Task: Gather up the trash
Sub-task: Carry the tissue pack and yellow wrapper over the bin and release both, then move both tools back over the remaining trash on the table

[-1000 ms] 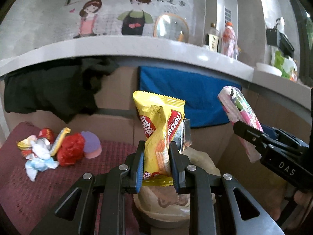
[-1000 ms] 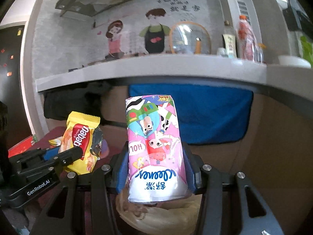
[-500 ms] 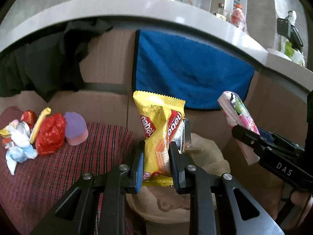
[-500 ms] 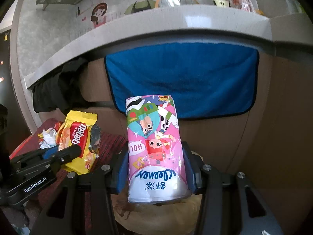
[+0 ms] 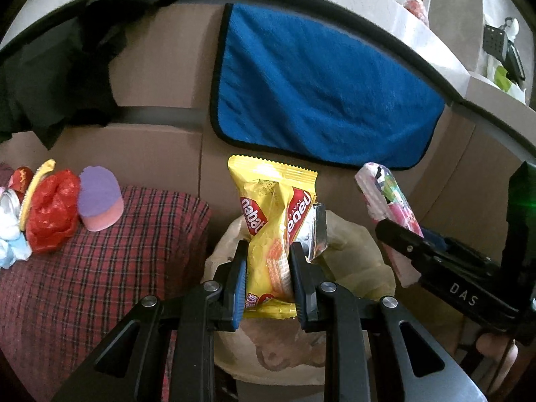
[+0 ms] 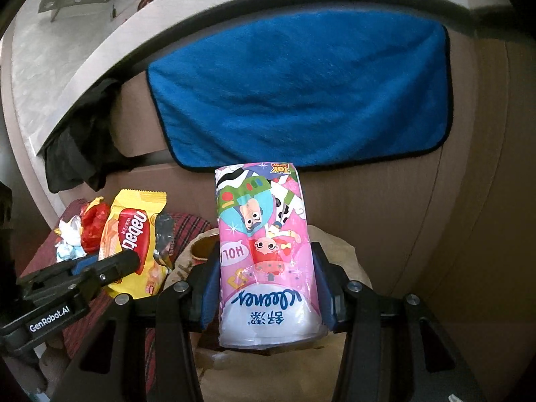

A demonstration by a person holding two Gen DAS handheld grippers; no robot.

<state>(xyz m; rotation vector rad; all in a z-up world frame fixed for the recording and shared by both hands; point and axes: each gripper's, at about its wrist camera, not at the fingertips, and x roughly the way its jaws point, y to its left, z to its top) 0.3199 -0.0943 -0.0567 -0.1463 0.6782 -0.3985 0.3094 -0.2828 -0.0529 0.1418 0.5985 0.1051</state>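
My left gripper (image 5: 268, 268) is shut on a yellow Nabati wafer wrapper (image 5: 271, 214) and holds it upright above a bin lined with a beige bag (image 5: 351, 251). My right gripper (image 6: 266, 288) is shut on a pink Kleenex tissue pack (image 6: 264, 254), also over the bag (image 6: 335, 244). The tissue pack shows to the right in the left wrist view (image 5: 388, 207). The wrapper shows to the left in the right wrist view (image 6: 134, 234). More trash lies on the plaid cloth (image 5: 100, 268): a red bag (image 5: 50, 214), a purple and pink sponge (image 5: 98, 201), crumpled white paper (image 5: 8, 231).
A blue towel (image 5: 318, 97) hangs on the brown wall behind the bin. Dark cloth (image 5: 60, 77) hangs at the left under a grey counter edge. Bottles (image 5: 417, 3) stand on the counter at the upper right.
Both grippers have tilted downward and moved closer over the lined bin. The wall picture has left view; the bag opening shows larger. Both grips are unchanged.
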